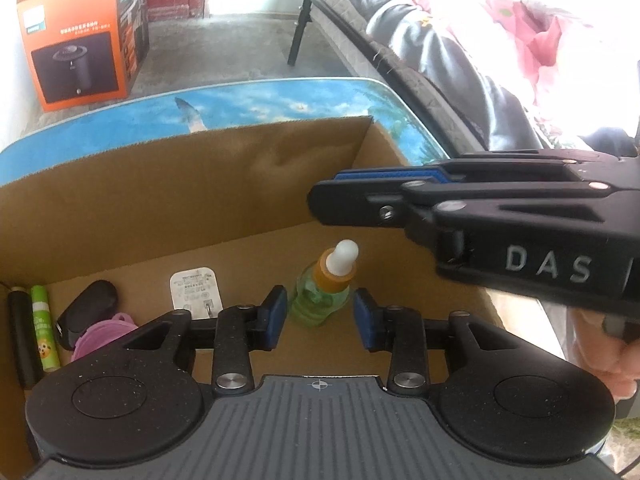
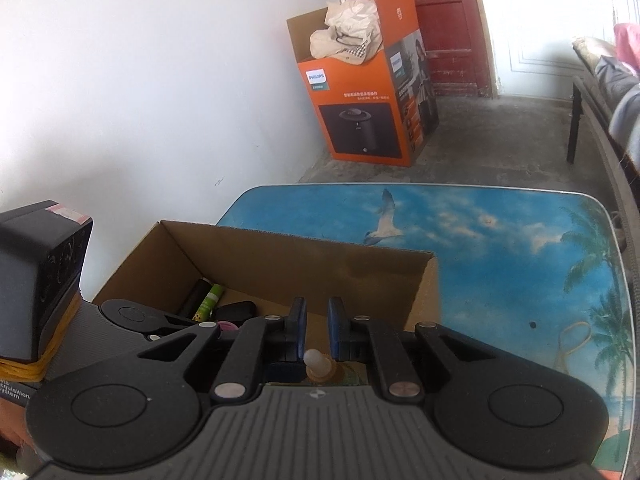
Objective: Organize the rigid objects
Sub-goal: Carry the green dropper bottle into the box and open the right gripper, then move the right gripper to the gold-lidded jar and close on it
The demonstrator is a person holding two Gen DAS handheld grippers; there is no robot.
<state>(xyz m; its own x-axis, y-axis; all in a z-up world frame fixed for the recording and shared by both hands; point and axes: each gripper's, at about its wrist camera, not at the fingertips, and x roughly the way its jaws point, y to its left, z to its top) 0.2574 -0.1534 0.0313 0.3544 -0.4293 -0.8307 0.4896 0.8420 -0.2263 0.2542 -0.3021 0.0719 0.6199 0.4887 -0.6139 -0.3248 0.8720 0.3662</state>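
Blue beach-print table [image 2: 500, 240], cardboard box [image 1: 200, 184], left fingers [image 1: 276, 312] parted around dropper bottle [image 1: 324, 296], right fingers [image 2: 335, 332] closed, empty.

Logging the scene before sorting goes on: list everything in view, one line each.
cardboard box: 1, brown, open, on the table
dropper bottle: 1, green with orange collar and white tip, upright in the box between the left claw's pads
charger plug: 1, white, on the box floor
black case: 1, black, left in the box
pink item: 1, pink, beside the case, unclear what
green tube: 1, green, by the box's left wall
black tube: 1, black, beside the green tube
table: 1, blue sky-and-palm print
orange carton: 1, orange, on the floor by the wall
left claw: 1, black, blue pads, open around the bottle
right claw: 1, black, shut, empty, above the box
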